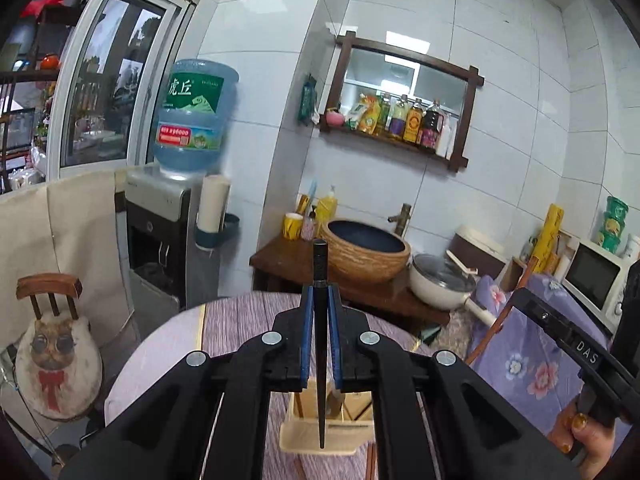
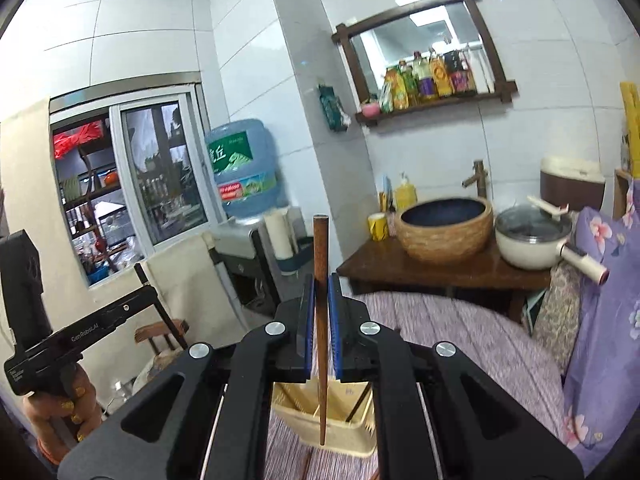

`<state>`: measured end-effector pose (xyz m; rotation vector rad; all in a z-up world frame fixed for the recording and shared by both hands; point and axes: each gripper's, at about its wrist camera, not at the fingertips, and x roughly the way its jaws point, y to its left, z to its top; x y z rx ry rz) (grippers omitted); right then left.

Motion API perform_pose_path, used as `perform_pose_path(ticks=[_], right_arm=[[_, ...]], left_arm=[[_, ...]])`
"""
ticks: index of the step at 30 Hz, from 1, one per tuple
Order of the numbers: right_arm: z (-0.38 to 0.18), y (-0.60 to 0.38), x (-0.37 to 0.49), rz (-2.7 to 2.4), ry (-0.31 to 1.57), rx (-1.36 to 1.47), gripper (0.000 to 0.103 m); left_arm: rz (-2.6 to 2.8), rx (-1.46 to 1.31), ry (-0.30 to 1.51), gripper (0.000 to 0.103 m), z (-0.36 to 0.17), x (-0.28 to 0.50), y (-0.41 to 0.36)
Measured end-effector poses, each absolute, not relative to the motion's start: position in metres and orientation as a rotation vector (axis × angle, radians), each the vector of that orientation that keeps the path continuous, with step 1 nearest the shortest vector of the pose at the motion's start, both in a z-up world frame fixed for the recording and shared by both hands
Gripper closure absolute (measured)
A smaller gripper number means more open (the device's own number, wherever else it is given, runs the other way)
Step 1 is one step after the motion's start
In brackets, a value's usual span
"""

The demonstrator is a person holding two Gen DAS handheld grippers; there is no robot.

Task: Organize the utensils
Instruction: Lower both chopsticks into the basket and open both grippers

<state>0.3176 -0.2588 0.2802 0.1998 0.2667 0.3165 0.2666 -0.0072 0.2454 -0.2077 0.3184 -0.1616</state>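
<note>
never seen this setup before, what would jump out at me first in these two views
Each gripper is shut on one upright chopstick: the left gripper holds a black chopstick, the right gripper a brown chopstick. Both tips hang over a pale utensil holder on the striped purple tablecloth. Behind, a blue water jug tops a dispenser at left.

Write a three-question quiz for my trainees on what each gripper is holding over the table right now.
1. True or false: the left gripper is shut on a black chopstick.
2. The right gripper clamps which colour chopstick? A white, B brown, C green.
3. Fill in: below both chopsticks' tips, on the purple tablecloth, stands a pale utensil ____.

Key: 1 true; 2 B; 3 holder.
</note>
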Motion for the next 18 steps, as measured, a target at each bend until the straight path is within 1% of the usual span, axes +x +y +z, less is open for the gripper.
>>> perform_pose_path(ticks=[3, 6, 14, 18], right_arm=[[0.284, -0.25, 0.337, 0.288, 0.258, 0.184, 0.095], [0.269, -0.243, 0.353, 0.257, 0.274, 0.164, 0.095], [0.196, -0.231, 0.377, 0.228, 0.372, 0.131, 0.095], [0.172, -0.227, 0.381, 0.224, 0.403, 0.124, 0.095]], left_arm=[[-0.132, -0.19, 0.303, 0.095, 0.246, 0.281, -0.017], [-0.107, -0.173, 0.307, 0.095, 0.233, 0.294, -0.027], [-0.088, -0.166, 0.382, 0.095, 0.174, 0.316, -0.037], [-0.088, -0.159, 0.429, 0.095, 0.146, 0.321, -0.04]])
